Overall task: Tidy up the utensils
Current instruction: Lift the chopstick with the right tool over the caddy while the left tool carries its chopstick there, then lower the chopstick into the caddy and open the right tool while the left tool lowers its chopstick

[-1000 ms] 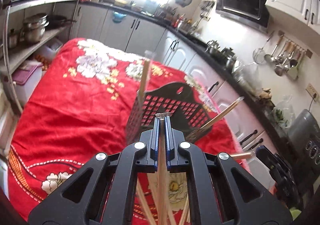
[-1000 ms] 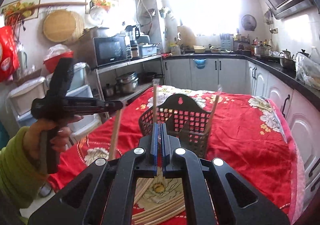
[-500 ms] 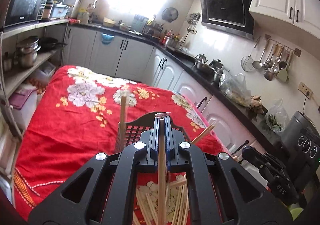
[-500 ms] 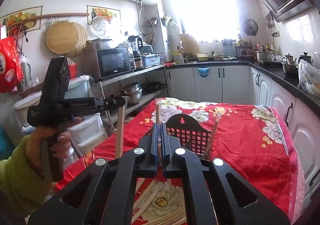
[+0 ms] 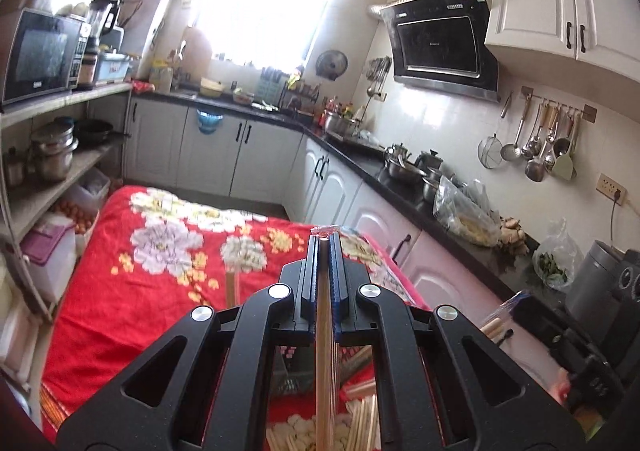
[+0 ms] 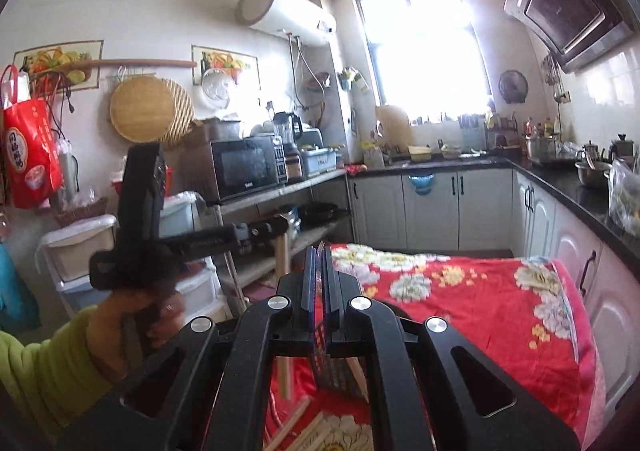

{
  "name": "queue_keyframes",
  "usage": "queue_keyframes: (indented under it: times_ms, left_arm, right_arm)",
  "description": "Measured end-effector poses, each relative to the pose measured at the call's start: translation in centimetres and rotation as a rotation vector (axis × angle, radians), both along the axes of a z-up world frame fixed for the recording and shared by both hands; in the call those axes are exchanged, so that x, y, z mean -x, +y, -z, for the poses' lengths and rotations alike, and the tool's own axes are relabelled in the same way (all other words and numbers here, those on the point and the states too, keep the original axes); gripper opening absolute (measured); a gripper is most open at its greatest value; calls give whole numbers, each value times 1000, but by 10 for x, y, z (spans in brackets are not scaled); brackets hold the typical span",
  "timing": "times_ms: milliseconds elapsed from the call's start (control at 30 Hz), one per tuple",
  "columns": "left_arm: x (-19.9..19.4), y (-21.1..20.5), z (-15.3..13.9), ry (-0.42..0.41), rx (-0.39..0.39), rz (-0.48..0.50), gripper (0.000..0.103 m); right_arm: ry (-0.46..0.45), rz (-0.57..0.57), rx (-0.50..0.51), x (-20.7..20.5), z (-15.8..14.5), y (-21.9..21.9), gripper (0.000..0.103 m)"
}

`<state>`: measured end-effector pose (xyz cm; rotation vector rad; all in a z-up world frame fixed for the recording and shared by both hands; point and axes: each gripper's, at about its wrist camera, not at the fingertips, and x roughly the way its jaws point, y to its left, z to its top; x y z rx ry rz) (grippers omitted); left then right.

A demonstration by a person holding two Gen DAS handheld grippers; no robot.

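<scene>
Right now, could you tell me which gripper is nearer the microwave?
Left. The left gripper is just in front of the microwave and its shelf; the right gripper is farther off, toward the cabinets.

Left hand-held gripper (image 5: 325,237): jaws closed, pointing slightly below level. Right hand-held gripper (image 6: 316,249): jaws closed, near level. Left hand (image 6: 132,315), in a yellow-green sleeve (image 6: 44,371), wraps its gripper's handle, raised at left of right-wrist view.

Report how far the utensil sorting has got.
Early stage. Done: two chopsticks already stand in the black basket. In hand: the left gripper is shut on one chopstick; the right gripper is shut, its catch unclear. Left: loose chopsticks on the red cloth.
</scene>
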<state>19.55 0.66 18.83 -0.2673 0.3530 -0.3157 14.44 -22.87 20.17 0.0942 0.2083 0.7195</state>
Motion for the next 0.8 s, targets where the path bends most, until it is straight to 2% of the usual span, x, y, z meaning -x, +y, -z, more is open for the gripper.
queue_keyframes:
  times_ms: [200,400,567,700,800]
  left_arm:
    - [-15,-11,-13,-51,-31,-38,2]
    - [-37,-9,-20,-81,-26,-91,2]
    - [-51,-2,-25,-116,-41,-180,2]
    - [-64,4,-22,-101,-36,-212,2]
    - [-71,4,-14,-96,-66,-251,2]
  right_arm:
    - [-34,-3,-29,-11,-20,5,3]
    - [-60,16,-49,-23,-36,5,3]
    - [-52,30,-63,-37,-40,0,3]
    - [-47,52,-72,-47,-39,-3,3]
    - [-38,70,-77,-55,-35,-6,3]
